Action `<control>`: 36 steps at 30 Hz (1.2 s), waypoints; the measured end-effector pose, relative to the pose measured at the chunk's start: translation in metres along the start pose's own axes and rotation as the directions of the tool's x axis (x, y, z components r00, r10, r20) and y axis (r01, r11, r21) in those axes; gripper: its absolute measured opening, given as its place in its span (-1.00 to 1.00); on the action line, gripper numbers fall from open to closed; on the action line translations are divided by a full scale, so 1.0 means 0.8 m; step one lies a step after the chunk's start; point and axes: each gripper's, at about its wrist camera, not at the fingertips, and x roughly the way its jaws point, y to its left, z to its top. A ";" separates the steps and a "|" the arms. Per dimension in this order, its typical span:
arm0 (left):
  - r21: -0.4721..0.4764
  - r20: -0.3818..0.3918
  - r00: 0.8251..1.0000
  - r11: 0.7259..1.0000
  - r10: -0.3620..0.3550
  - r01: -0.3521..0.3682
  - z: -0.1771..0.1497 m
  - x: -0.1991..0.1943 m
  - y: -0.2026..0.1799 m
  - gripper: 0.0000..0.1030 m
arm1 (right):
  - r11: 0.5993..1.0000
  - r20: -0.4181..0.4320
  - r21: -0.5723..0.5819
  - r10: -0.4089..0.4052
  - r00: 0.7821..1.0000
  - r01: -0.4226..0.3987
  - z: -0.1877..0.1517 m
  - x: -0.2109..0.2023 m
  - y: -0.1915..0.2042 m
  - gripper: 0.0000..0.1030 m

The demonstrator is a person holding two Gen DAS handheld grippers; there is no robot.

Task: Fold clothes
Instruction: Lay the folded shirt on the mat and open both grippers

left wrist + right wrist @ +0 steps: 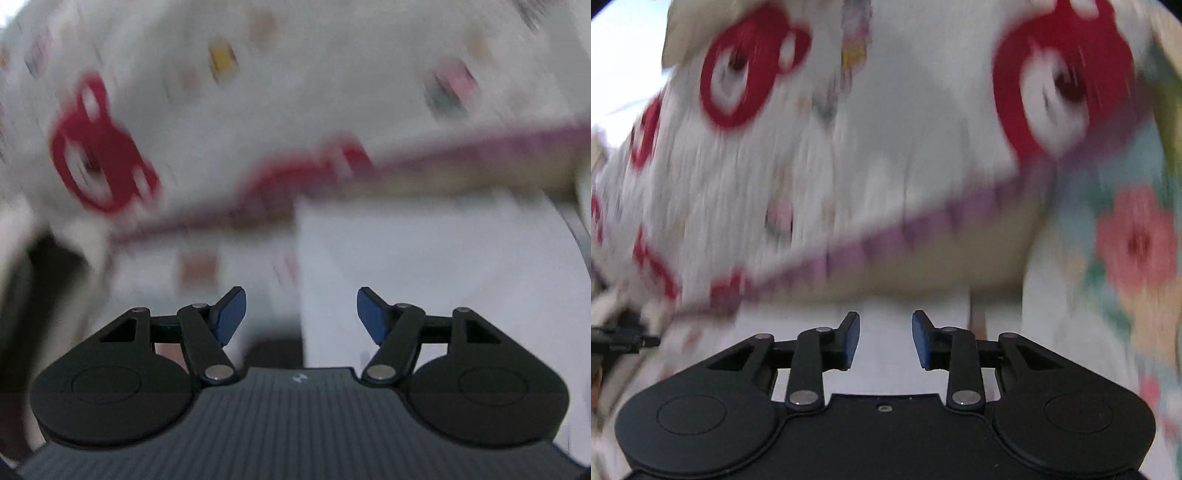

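Observation:
A white garment (295, 92) printed with red bear heads and small coloured patches fills the left wrist view, blurred by motion, with a purple-edged hem (461, 147) running across. My left gripper (301, 314) stands open just short of that hem, nothing between its blue pads. In the right wrist view the same white garment (879, 129) with its red bear heads and purple hem (886, 236) hangs over plain white cloth (905, 299). My right gripper (885, 339) is open below the hem, and only that white cloth shows behind the gap between its pads.
A flowered cloth (1126, 240) in pink, green and orange lies at the right of the right wrist view. The other gripper's black tip (624, 338) shows at the left edge. A dark shape (44, 277) sits at the left of the left wrist view.

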 end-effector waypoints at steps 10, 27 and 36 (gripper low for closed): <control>-0.208 -0.336 0.936 0.978 -0.102 0.032 -0.206 -0.122 0.057 0.27 | 0.988 -0.293 0.103 0.143 0.945 -0.118 -0.143 -0.093 -0.041 -0.24; -0.651 -0.390 0.809 0.753 -0.440 0.096 -0.250 -0.115 0.059 0.30 | 0.947 -0.389 0.320 0.116 0.914 0.016 -0.205 -0.116 -0.041 0.08; -0.685 -0.396 0.821 0.728 -0.412 0.034 -0.248 -0.117 0.050 0.37 | 0.849 -0.416 0.522 0.172 0.893 0.079 -0.217 -0.091 -0.070 0.08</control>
